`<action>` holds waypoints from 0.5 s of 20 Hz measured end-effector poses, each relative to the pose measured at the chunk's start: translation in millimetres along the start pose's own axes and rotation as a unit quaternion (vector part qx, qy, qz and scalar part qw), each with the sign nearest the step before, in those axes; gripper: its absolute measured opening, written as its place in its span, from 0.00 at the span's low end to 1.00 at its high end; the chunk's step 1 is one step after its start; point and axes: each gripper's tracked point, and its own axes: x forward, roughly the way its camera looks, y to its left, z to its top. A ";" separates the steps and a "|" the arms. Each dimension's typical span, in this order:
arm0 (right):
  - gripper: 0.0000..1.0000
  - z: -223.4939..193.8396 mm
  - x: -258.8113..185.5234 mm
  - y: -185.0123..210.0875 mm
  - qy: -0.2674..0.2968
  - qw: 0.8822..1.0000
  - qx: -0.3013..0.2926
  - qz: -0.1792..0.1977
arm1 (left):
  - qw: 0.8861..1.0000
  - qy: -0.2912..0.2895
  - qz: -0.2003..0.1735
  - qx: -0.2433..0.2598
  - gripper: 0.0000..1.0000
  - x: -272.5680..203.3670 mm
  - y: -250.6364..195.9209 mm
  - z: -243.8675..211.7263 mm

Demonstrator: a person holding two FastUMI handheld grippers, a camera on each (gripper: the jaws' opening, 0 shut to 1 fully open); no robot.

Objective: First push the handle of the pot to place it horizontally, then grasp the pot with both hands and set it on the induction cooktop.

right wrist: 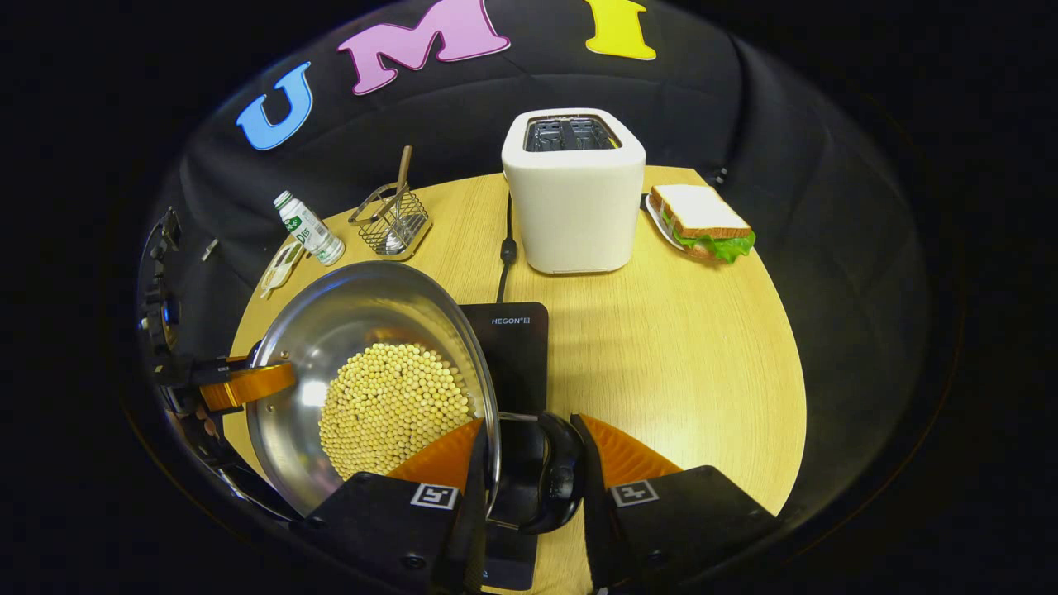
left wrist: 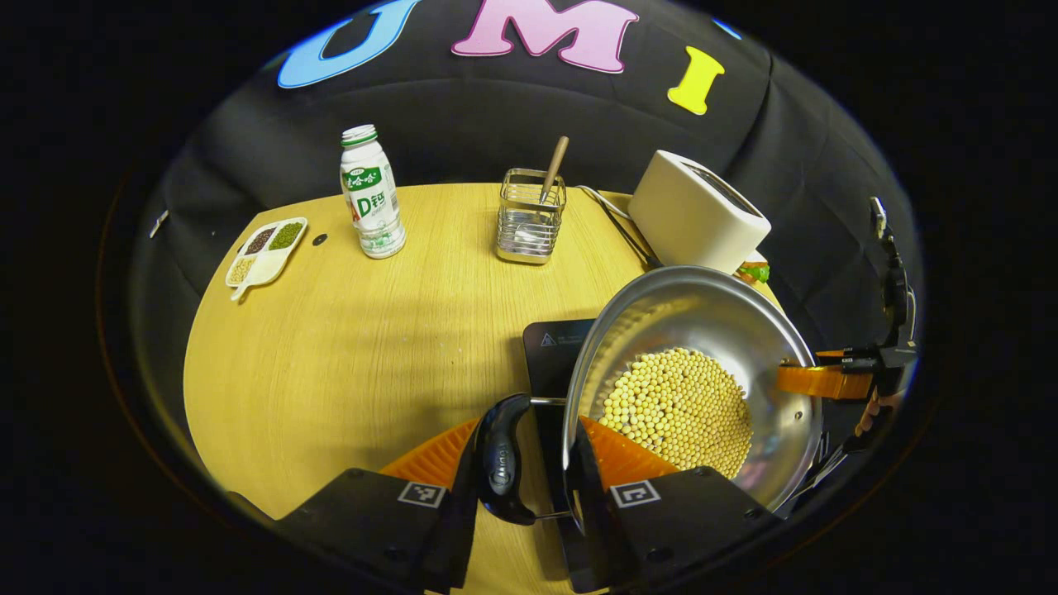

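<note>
Skips over the label on the bottle (left wrist: 372, 194) at far left and the white print on the cooktop (left wrist: 558, 347) (both left unread). Holds the pot (left wrist: 702, 314) of beans (left wrist: 678, 405) over the cooktop, seemingly off the table, with the left gripper (left wrist: 525, 442) pinched on the near handle (left wrist: 500, 463) and rim, and the right gripper (right wrist: 533, 442) pinched likewise on the opposite handle (right wrist: 562, 471). Probably handles heavy and slick, stiff steel with beans apt to slide at any tilt, so best carried level by both handles.
</note>
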 end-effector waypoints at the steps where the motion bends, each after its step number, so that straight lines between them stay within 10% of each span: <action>1: 0.52 0.3 0.0 0.9 -0.001 1.000 -0.002 0.000 | 1.000 0.005 0.000 0.002 0.59 0.4 -0.1 -0.8; 4: 0.55 1.2 -0.2 0.3 -0.006 1.000 -0.005 -0.003 | 1.000 0.004 0.003 0.001 0.64 -0.9 -3.5 -0.3; 8: 1.00 1.4 -3.7 -2.0 -0.011 1.000 0.000 -0.008 | 1.000 -0.012 0.004 0.011 0.95 -3.5 -8.0 6.8; 10: 0.99 3.7 -5.2 -1.8 -0.017 1.000 0.005 -0.008 | 1.000 -0.011 0.009 0.019 0.96 -6.3 -6.8 6.3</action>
